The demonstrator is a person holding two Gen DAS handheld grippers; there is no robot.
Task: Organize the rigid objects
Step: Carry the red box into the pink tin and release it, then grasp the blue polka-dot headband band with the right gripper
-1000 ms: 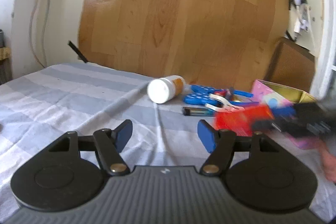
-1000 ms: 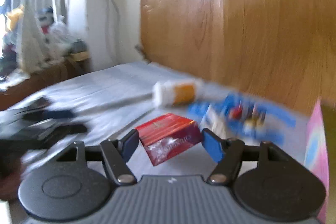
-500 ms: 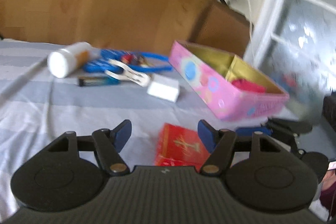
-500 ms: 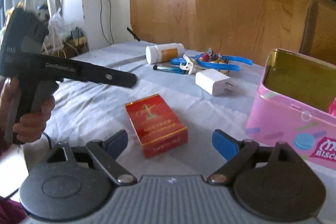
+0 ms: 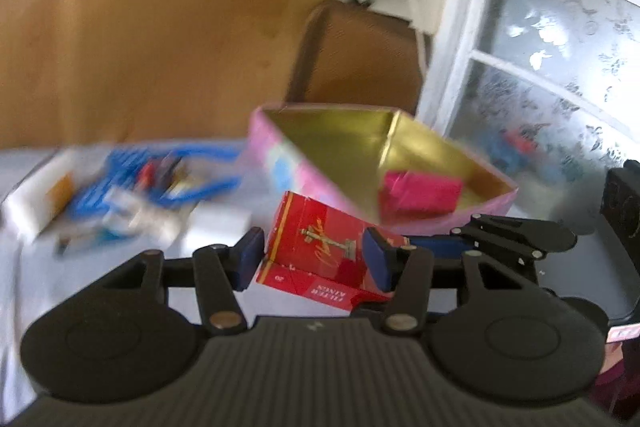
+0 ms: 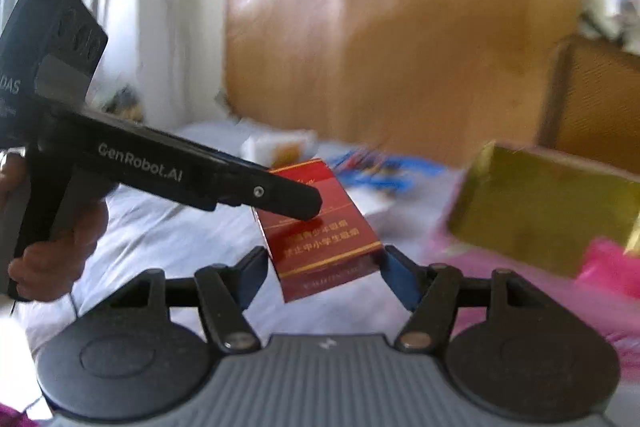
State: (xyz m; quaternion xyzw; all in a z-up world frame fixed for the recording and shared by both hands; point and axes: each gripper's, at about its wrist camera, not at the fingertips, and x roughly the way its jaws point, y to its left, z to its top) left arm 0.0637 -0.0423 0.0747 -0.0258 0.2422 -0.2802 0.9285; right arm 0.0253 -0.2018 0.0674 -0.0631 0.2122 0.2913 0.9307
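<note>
Left claw (image 5: 314, 259); red pack (image 5: 320, 251) tilted lengthwise.

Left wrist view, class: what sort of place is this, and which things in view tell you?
Probably a room in a home, perhaps a bedroom: a striped sheet as the work surface, a wood-grain panel behind it, and a frosted patterned glass door at the right.

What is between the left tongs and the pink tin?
The red cigarette pack, gripped in the left tongs, which have just been closing; the left wrist view shows it before the pink tin.
</note>
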